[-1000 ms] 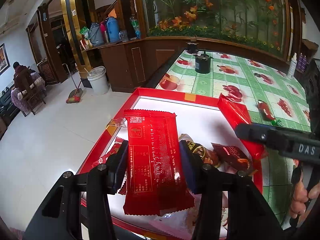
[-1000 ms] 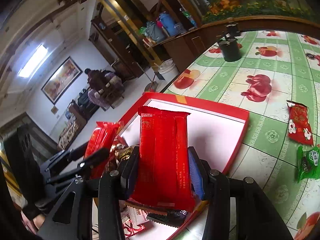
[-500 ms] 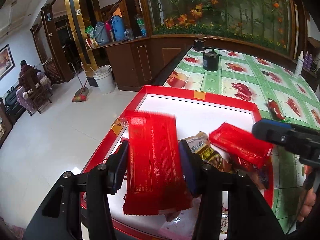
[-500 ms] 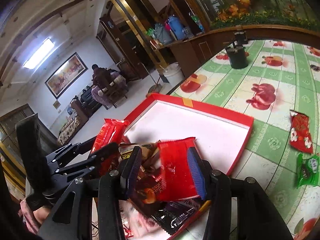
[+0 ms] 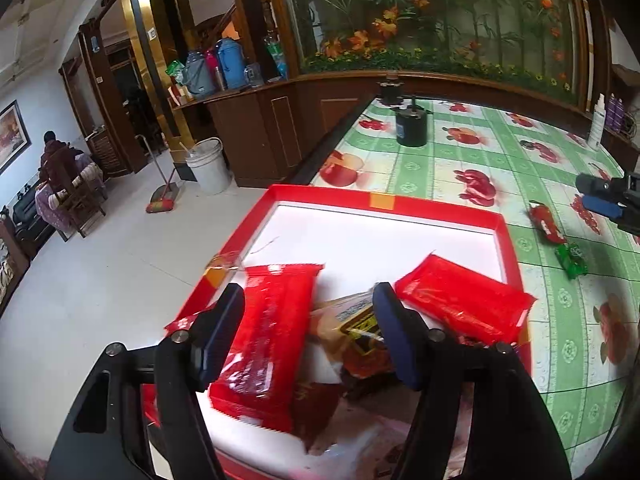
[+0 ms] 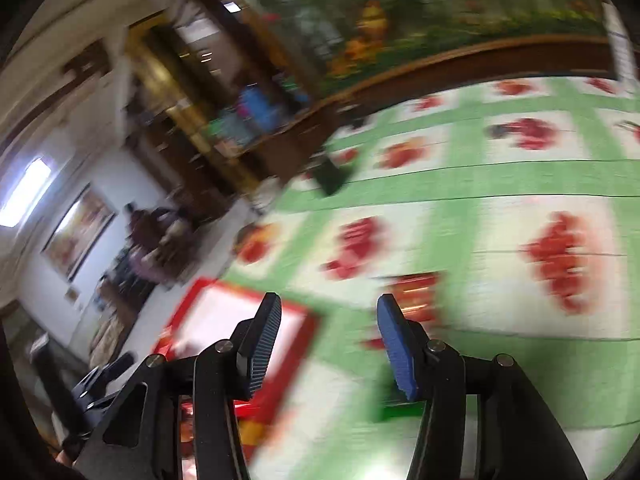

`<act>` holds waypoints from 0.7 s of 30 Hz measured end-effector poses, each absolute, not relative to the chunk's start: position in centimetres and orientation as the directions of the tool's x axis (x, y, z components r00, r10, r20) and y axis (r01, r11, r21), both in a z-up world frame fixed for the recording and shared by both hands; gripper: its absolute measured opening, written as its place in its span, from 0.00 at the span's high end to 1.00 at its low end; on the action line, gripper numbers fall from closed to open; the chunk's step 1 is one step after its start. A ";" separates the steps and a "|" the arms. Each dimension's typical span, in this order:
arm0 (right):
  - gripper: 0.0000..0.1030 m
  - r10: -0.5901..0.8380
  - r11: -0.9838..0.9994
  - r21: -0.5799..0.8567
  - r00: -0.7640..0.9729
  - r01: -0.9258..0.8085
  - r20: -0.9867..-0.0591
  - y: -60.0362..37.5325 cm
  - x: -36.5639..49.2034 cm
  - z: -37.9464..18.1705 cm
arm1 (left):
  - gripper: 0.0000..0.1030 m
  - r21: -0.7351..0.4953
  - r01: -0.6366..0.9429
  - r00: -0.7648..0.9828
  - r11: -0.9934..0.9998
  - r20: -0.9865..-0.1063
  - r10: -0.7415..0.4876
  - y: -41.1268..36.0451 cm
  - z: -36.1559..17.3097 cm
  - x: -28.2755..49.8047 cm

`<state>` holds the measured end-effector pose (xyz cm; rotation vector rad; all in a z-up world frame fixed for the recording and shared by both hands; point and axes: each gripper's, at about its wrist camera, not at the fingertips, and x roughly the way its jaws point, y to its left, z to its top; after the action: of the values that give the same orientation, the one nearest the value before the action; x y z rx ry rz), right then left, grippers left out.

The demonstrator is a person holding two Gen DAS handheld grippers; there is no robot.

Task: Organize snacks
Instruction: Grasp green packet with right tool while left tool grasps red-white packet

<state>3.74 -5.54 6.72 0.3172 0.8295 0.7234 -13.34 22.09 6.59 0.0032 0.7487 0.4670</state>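
Below the left gripper [image 5: 308,320], whose ribbed pads are spread wide on nothing, a glossy red packet [image 5: 264,344] with crimped ends lies flat in the shallow red-rimmed tray [image 5: 400,200]. A second packet [image 5: 464,300] rests to its right. The right gripper [image 6: 328,328] is held wide open and empty over the checked tablecloth [image 6: 520,184]; its view is blurred.

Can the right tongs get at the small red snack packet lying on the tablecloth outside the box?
Probably yes. The right tongs are open and empty over the green floral tablecloth, and the small red snack packet lies just ahead with nothing between, though this view is badly blurred.
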 end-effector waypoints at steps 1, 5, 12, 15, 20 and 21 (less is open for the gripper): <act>0.49 0.673 0.739 0.511 0.463 -0.438 -0.577 -6.5 4.4 6.5 | 0.36 0.165 -0.401 0.637 0.901 -0.657 0.403 21.7 6.6 -13.0; 0.49 0.599 0.800 0.466 0.456 -0.379 -0.658 -8.3 5.9 5.1 | 0.35 0.162 -0.368 0.646 0.916 -0.664 0.377 20.1 6.8 -11.8; 0.49 0.492 0.815 0.267 0.371 -0.514 -0.788 -3.1 3.9 3.6 | 0.35 0.170 -0.329 0.657 0.929 -0.665 0.355 17.9 7.1 -10.5; 0.54 0.418 0.827 0.159 0.401 -0.539 -0.815 -1.3 2.9 2.6 | 0.35 0.158 -0.320 0.658 0.934 -0.673 0.339 17.4 7.3 -10.0; 0.64 0.349 0.849 0.088 0.430 -0.520 -0.832 -2.0 3.0 2.4 | 0.35 0.133 -0.248 0.677 0.960 -0.685 0.270 15.1 8.1 -8.0; 0.69 0.339 0.858 0.084 0.435 -0.507 -0.834 -2.6 3.2 2.4 | 0.35 0.130 -0.225 0.683 0.966 -0.686 0.251 14.3 8.3 -7.4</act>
<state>3.18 -2.63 2.45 -0.1899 0.9890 0.5304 -7.37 14.26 8.30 0.0360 0.7740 0.2672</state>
